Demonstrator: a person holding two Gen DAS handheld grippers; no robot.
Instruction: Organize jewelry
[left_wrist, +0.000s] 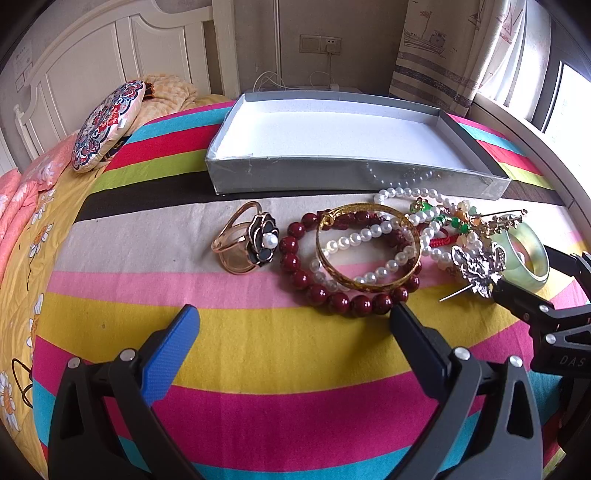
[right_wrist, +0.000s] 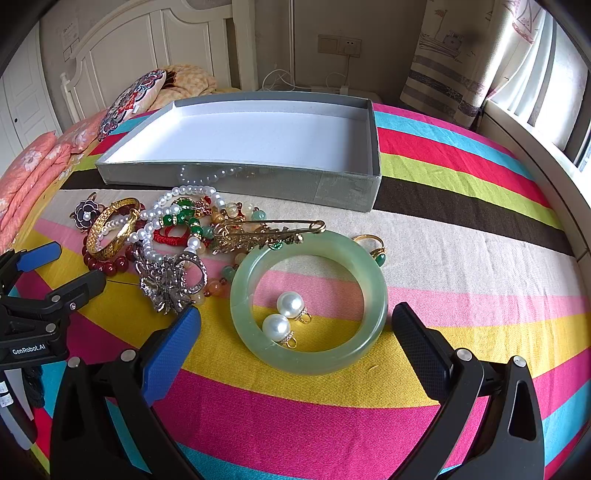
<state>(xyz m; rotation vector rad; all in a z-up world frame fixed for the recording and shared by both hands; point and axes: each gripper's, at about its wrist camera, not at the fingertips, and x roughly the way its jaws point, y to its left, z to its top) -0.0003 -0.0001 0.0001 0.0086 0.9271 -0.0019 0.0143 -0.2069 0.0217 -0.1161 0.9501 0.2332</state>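
A pile of jewelry lies on a striped cloth before an empty grey box (left_wrist: 236, 177) (right_wrist: 147, 173). It holds a gold flower ring (left_wrist: 245, 238), a dark red bead bracelet (left_wrist: 332, 299), a gold bangle (left_wrist: 369, 284) (right_wrist: 110, 236), a pearl strand (left_wrist: 406, 192) and a silver brooch (left_wrist: 476, 266) (right_wrist: 168, 280). A jade bangle (right_wrist: 310, 354) (left_wrist: 532, 254) encircles two pearl earrings (right_wrist: 282, 315). My left gripper (left_wrist: 293, 321) is open just short of the red beads. My right gripper (right_wrist: 295, 325) is open, its fingers either side of the jade bangle.
A gold pin brooch (right_wrist: 266, 232) and a green-stone ring (right_wrist: 373, 245) lie beside the jade bangle. A patterned cushion (left_wrist: 107, 125) and quilts sit at the back left. A window and curtain are at the right. Striped cloth extends to the right.
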